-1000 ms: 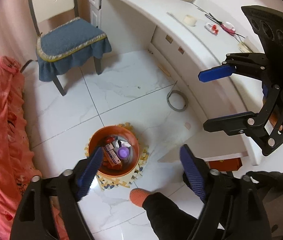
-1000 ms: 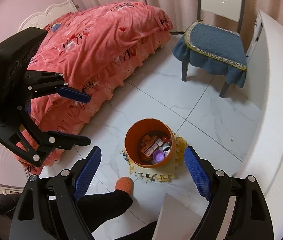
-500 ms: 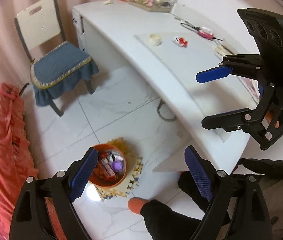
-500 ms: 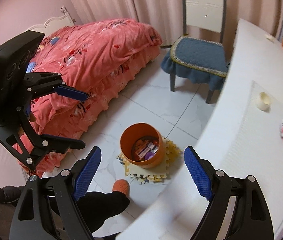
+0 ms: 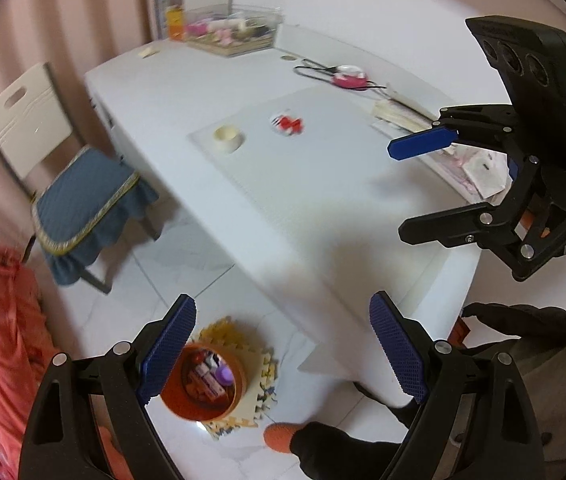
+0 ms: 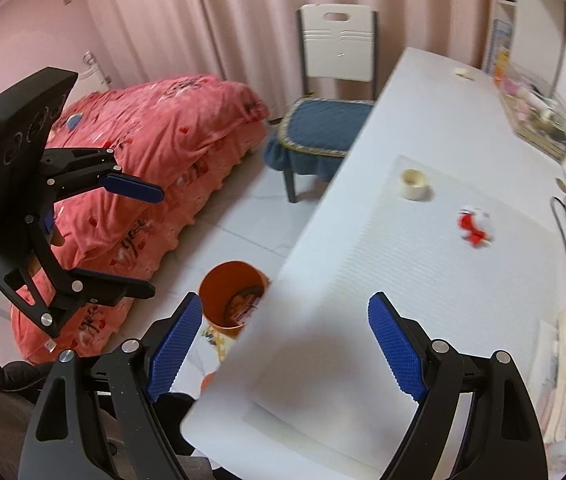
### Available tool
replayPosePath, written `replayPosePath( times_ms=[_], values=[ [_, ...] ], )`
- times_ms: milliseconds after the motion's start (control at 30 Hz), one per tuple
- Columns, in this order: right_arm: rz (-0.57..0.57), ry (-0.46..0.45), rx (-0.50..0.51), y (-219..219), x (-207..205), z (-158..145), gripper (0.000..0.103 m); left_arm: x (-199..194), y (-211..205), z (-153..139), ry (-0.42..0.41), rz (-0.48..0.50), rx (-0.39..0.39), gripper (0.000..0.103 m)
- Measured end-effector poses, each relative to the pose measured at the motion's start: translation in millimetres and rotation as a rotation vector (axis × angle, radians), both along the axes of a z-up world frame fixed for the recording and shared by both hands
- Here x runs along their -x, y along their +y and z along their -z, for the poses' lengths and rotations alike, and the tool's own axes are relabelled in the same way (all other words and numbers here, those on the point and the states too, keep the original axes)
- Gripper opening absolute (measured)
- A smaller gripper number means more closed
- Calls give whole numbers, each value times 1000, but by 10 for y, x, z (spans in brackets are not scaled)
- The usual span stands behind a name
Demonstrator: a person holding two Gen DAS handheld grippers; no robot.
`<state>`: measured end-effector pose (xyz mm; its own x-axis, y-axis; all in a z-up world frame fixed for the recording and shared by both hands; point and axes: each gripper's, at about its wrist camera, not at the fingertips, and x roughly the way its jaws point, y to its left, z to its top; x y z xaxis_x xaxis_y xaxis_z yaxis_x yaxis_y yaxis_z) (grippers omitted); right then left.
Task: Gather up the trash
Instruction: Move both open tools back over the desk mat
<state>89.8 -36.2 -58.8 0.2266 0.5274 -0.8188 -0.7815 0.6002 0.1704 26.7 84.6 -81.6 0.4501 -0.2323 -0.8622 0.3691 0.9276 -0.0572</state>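
**A:** Right, biggest first — the white desk (image 5: pixel 267 184) fills the middle, with the pink-quilted bed (image 6: pixel 171 152) off to the side and a chair with a blue cushion (image 5: pixel 83 196) tucked between them.

**B:** And the bins?

**A:** Down on the floor, beside the desk's near edge, an orange waste bin (image 5: pixel 203 384) stands on a foam mat (image 5: pixel 255 364). Inside it: small boxes and a purple cap, bunched together. At the far end of the desk sits a clear organiser tray (image 5: pixel 235 34) packed with small items — too blurred to name.

**B:** What's on the desk to collect?

**A:** A red-and-white wrapper (image 6: pixel 473 226) lies on the white desk pad (image 6: pixel 423 280), with a roll of tape (image 6: pixel 414 185) just beyond it. Both lie well ahead of the grippers, nothing touching them.

**B:** Grippers?

**A:** Left gripper (image 5: pixel 283 354) hangs over the desk edge and floor, jaws spread wide and empty, the bin just below its left finger. Right gripper (image 6: pixel 279 354) hovers above the near corner of the desk, jaws likewise wide apart, holding nothing — the wrapper sits ahead and a little to its right.
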Motion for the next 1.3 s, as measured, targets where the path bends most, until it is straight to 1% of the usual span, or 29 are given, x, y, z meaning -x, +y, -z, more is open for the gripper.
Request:
replayPosePath(
  times_ms=[133,300,433,600,733,867,1033,1233,1300],
  values=[
    [47,-11,-2,-255,-167,-32,84,-147,-189,-52,-8,52,-16,88],
    [85,-19,-1,-474,-366,-50,84,-325,-346,-89,-9,87,-18,88],
    [103,-25,8,-564,-561,-33,84,-499,-410,-99,-7,115,-29,88],
    [131,-12,4,-617,-883,37,84,-795,-384,-87,-11,118,-31,88],
    [142,3,12,-585,-1144,159,84,-1082,-337,9,-14,118,-28,88],
    [149,14,16,-506,-1406,313,84,-1377,-310,163,5,130,-22,88],
    [166,26,16,-405,-1771,546,84,-1687,-292,362,11,152,-25,88],
    [202,42,18,-338,-2206,862,84,-2094,-196,594,16,146,-9,88],
    [196,44,25,-312,-2286,949,84,-2194,-160,661,17,148,-4,88]
  ],
)
